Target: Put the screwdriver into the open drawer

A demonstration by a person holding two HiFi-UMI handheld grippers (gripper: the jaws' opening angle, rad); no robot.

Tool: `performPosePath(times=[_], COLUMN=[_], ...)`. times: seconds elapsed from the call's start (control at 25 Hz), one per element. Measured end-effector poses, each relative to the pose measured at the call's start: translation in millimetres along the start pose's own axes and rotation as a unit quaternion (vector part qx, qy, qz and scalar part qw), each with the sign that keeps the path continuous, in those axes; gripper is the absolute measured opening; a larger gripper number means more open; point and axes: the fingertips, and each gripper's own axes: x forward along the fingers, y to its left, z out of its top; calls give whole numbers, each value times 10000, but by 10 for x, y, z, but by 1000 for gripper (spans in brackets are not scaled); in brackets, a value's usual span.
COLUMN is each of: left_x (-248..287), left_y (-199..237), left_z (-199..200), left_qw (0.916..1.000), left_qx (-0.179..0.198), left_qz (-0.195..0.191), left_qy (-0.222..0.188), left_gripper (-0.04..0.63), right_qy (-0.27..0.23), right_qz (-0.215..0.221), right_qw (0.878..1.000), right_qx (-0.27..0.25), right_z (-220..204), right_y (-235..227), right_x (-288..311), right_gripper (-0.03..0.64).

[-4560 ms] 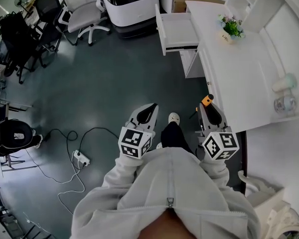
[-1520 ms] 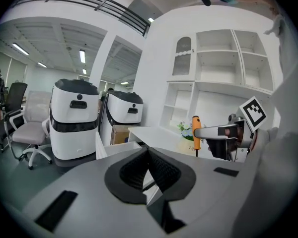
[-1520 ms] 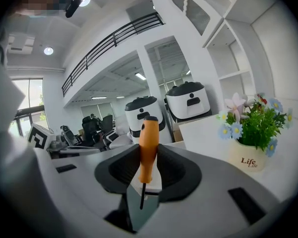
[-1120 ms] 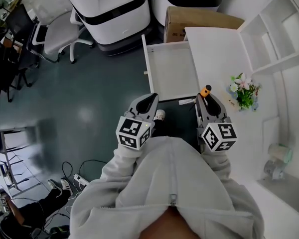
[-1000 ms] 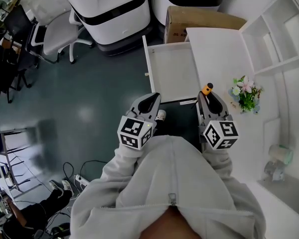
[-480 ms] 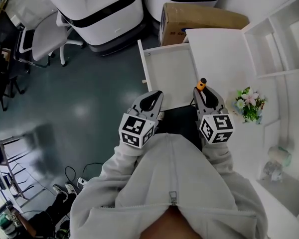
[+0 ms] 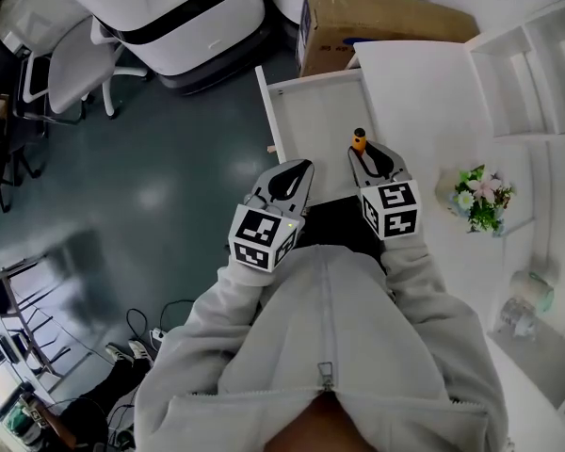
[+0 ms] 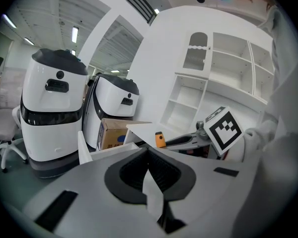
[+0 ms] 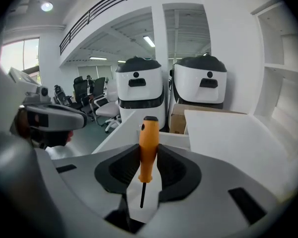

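Your right hand-held gripper (image 7: 363, 158) gripped the screwdriver (image 7: 359, 140), handle pointing forward; the open drawer (image 7: 306, 125) lay just below-left.

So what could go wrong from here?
The right gripper holds the screwdriver by its round handle alone, so it might slip or swing. It hangs close to the side of the drawer next to the desk; released here, it might hit that edge instead of landing inside.

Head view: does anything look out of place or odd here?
Nothing looks spilled or broken. The only oddities: the drawer stands pulled out of the white desk, and the right gripper clamps an orange-handled screwdriver, handle forward, over its near end.
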Motion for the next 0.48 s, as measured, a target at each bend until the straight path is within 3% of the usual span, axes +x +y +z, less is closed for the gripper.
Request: performPosePath(times=[0.48], left_x=[75], left_y=[-5], left_z=[-168], left_qw=[9995], left_qx=[-234], left_qz=[207], left_qy=[110], left_gripper=[15], right_qy=[1271], right_qz=[157], right_qw=[9918], right_qx=[-4], right_z=[-631], right_y=[-111], right_x=[787], right_gripper=[121])
